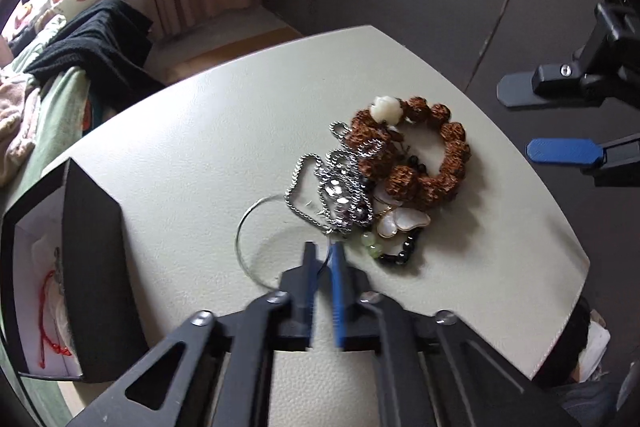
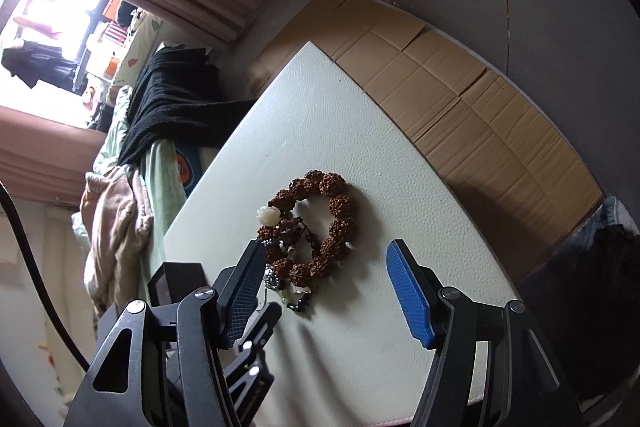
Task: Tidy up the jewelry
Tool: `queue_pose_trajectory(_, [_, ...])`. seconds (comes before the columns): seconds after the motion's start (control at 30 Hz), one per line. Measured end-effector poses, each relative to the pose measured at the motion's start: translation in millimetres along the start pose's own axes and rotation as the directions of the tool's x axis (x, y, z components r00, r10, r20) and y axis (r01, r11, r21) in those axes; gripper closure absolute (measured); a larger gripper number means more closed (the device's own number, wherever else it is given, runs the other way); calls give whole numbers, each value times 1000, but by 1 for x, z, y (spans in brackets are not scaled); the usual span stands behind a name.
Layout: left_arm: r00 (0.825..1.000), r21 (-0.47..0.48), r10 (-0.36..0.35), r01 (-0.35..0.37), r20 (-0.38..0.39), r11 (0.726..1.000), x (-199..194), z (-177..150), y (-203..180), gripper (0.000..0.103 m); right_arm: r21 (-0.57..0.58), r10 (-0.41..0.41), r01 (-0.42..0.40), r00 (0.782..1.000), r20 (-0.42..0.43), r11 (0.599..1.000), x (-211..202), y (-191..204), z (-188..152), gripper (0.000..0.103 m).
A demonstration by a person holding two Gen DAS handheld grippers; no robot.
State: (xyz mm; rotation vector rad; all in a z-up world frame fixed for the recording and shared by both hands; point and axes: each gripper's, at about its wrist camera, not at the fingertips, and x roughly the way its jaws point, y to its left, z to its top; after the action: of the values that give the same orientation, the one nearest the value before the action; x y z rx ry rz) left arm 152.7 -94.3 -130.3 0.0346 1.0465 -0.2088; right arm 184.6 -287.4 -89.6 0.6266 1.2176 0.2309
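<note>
On the pale mat, toward its right edge, the jewelry lies in one tangled heap: a brown seed-bead bracelet, a silver chain, a shell pendant and dark beads. At the heap's near side the left gripper has its fingers nearly together, seemingly pinching a thin silver hoop, though whether they truly hold the wire cannot be told. Off the mat's right edge the right gripper hangs wide apart and holds nothing. An open black box waits at the left edge, a red cord already inside. Judging by this, one piece is being separated; next comes lifting it free without dragging the chain, then carrying it to the box.
</note>
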Motion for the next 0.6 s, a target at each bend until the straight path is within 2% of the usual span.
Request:
queue_pose_trajectory(0.07, [1000,-35,-27,27,1,999,-3,-1,5,102,-19,-6,6,1000,-9,1000,5,3,1,39])
queue_pose_trajectory(0.1, [1000,-38,-16,16,12,999,-6,-1,6,103,-33,-18,17,1000,-9,999,8,5,1,39])
queue_pose_trajectory(0.23, [998,-77,-17,21,54,997,-20,0,16,103,-74,-114,115,993,9,991,22,9,2,39])
queue_pose_trajectory(0.33, [997,-112,-22,31,76,993,-30,-1,26,103,-105,-153,155,988,22,982,29,15,2,39])
queue_pose_trajectory(0.4, [995,-124,-22,34,94,992,-38,-2,31,103,-120,-176,179,984,35,976,34,18,2,46])
queue_pose_trajectory(0.53, [990,-140,-34,53,135,989,-54,-2,37,103,-178,-241,247,969,55,952,46,28,2,49])
queue_pose_trajectory(0.57, [988,-149,-38,61,152,987,-61,-2,41,103,-192,-245,250,968,46,949,52,31,2,54])
queue_pose_trajectory(0.6, [986,-160,-37,64,164,985,-65,0,45,103,-209,-266,276,961,72,938,52,35,1,62])
